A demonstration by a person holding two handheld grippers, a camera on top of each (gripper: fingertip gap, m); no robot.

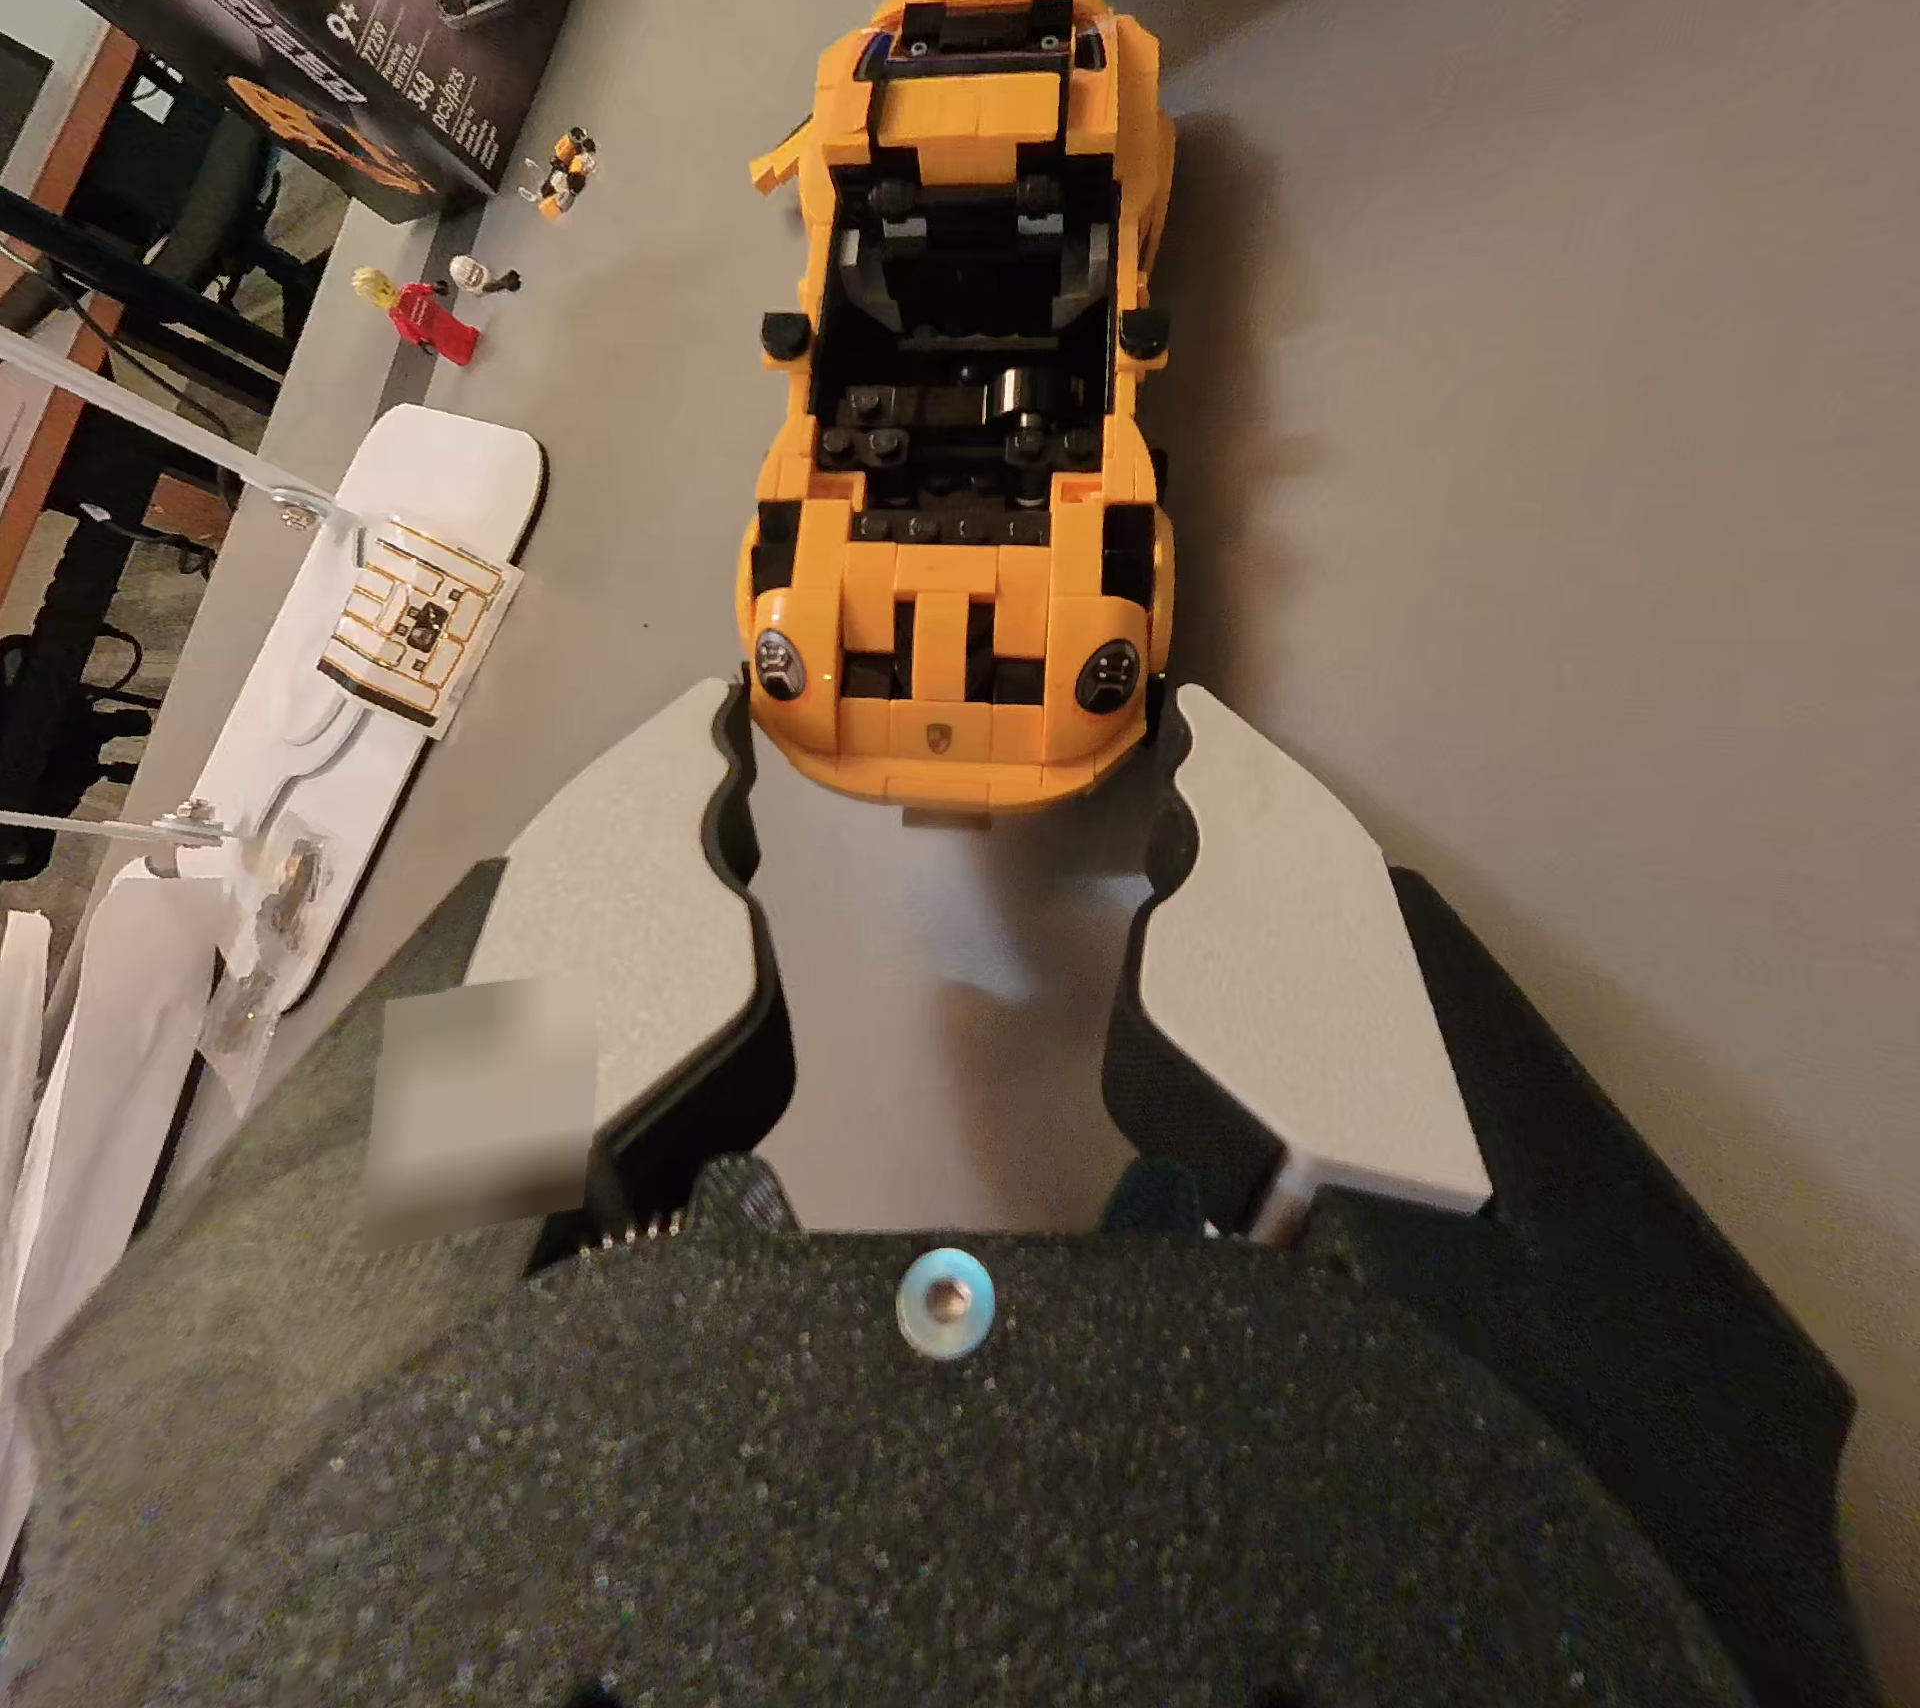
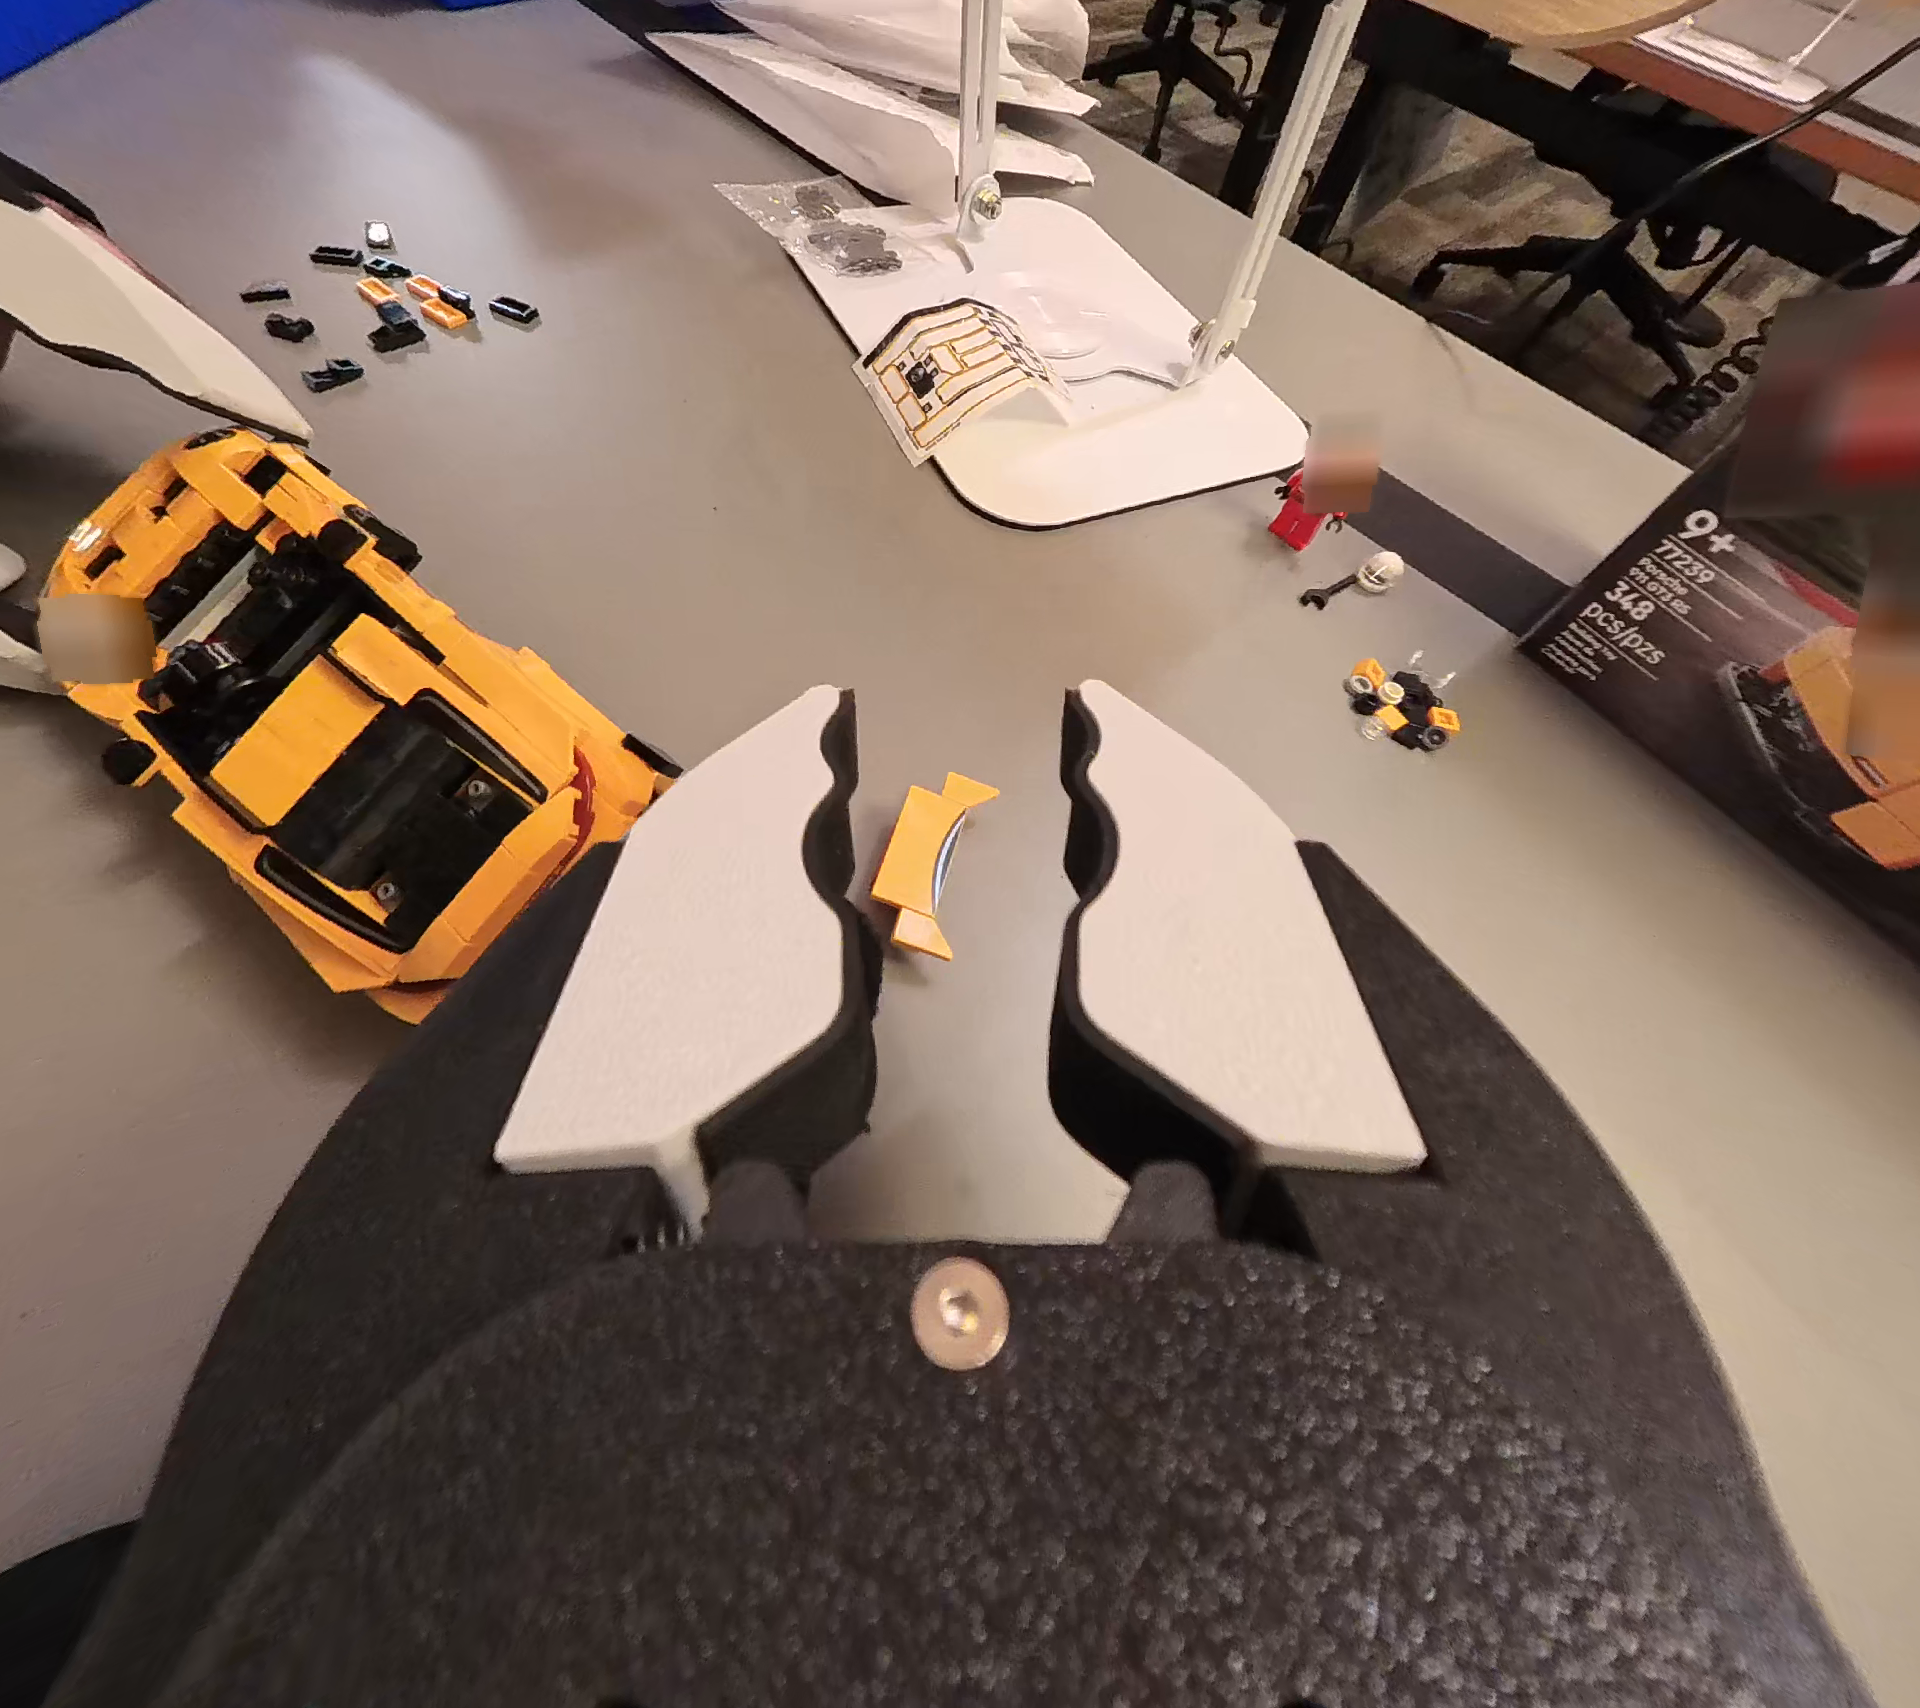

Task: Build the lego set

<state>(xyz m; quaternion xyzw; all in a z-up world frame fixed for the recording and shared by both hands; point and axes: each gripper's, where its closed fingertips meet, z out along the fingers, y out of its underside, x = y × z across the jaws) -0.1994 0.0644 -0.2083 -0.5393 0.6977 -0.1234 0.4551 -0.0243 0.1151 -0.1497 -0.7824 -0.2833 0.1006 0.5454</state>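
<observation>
Both grippers stood apart — left gripper [image 1: 956,702] flanking the car's [image 1: 961,411] nose; right gripper [image 2: 958,723] straddling a loose orange piece [image 2: 925,863] — a skewed pinch might flick it away.

Open grey table in the middle, clutter along its edges.

The grey table [image 2: 1039,598] lies bare between the orange car [image 2: 343,723] and the white lamp base [image 2: 1132,453], so a gripper could pass there. The right gripper [image 2: 961,723] stands with its jaws apart around a small orange piece [image 2: 925,858], touching neither side of it. The car lies close to its left finger. Loose black and orange bricks [image 2: 395,302] dot the far left; a small parts pile [image 2: 1403,708] and the set box [image 2: 1766,702] crowd the right. The left gripper [image 1: 951,702] straddles the car's nose [image 1: 956,723], its wide-open fingers close on either side; bare table runs along the car's right.
</observation>
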